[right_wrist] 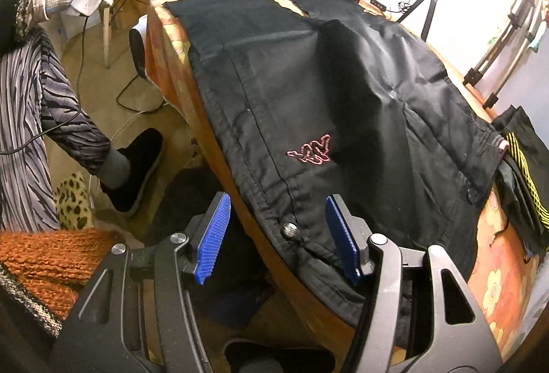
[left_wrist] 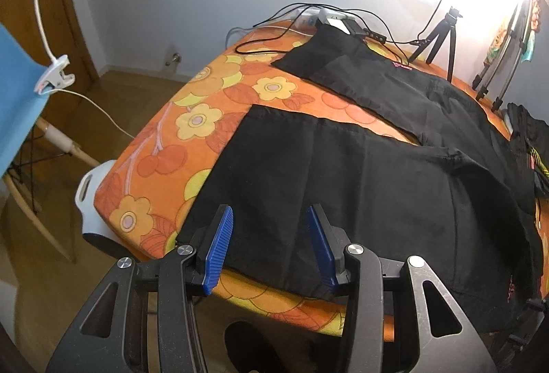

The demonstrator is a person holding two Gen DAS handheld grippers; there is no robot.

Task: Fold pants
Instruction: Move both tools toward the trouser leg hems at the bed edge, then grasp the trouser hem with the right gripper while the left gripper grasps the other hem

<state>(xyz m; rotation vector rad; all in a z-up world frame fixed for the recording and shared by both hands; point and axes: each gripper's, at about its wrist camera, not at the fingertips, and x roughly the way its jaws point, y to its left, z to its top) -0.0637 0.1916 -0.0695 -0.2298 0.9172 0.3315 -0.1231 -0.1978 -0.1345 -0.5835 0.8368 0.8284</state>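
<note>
Both tools point(left_wrist: 269, 248) point(right_wrist: 279, 237) straddle black pants point(left_wrist: 360, 174) unclamped.

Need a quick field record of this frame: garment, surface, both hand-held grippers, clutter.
garment: black pants spread flat, legs apart, pink logo near waist
surface: table with orange floral cloth
left hand-held gripper: jaws apart over near leg's hem, fabric not pinched
right hand-held gripper: jaws apart astride waistband edge with snap button, not pinched
clutter: cables, small tripod at far edge
fold: not started
</note>
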